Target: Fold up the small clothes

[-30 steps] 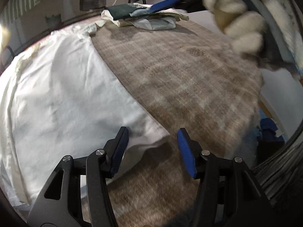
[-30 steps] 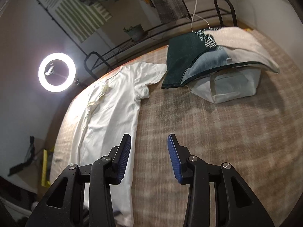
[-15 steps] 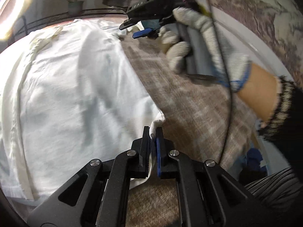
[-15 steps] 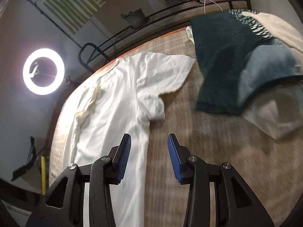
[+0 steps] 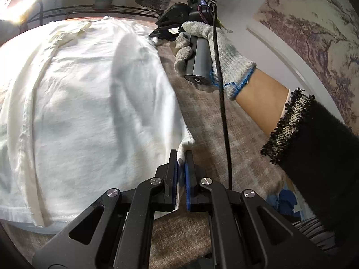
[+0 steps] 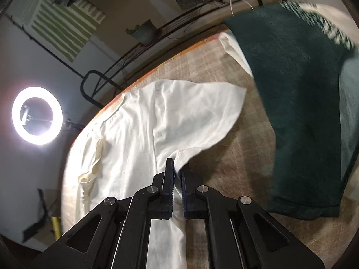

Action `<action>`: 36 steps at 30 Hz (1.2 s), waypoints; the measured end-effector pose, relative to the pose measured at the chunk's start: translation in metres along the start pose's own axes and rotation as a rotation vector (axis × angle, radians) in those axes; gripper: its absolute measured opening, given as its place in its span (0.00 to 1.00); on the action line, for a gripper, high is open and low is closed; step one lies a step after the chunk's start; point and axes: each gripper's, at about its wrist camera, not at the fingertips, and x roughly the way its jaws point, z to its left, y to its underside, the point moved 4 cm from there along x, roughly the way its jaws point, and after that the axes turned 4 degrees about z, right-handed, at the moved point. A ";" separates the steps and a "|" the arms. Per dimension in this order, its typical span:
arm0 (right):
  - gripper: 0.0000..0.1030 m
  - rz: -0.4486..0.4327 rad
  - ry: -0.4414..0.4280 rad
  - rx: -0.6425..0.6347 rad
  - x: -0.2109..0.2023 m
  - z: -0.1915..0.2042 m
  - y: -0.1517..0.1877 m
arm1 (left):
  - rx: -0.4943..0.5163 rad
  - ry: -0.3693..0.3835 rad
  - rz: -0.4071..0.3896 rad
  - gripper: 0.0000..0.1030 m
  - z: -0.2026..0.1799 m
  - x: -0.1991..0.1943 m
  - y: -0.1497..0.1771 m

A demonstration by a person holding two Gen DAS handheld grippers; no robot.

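Note:
A white T-shirt (image 5: 85, 103) lies spread flat on a brown plaid cloth (image 5: 224, 134). My left gripper (image 5: 181, 160) is shut on the shirt's bottom right hem corner. My right gripper (image 6: 177, 170) is shut on the shirt's side edge just below the right sleeve (image 6: 202, 112), at the armpit. The shirt also shows in the right wrist view (image 6: 134, 139). In the left wrist view the right gripper body (image 5: 179, 18) and the gloved hand (image 5: 208, 51) holding it sit at the far end of the shirt.
A dark green garment (image 6: 298, 103) lies on a pile of clothes to the right of the sleeve. A ring light (image 6: 37, 115) glows at the left. A metal rail (image 6: 134, 67) and a potted plant (image 6: 143, 32) stand behind the surface.
My left gripper closed on the hem corner. My right gripper moved forward to the sleeve's underside and closed on the shirt's side edge.

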 end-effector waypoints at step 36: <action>0.34 0.091 -0.190 -0.454 0.058 0.216 0.026 | -0.265 -0.102 0.003 0.03 0.104 -0.065 0.048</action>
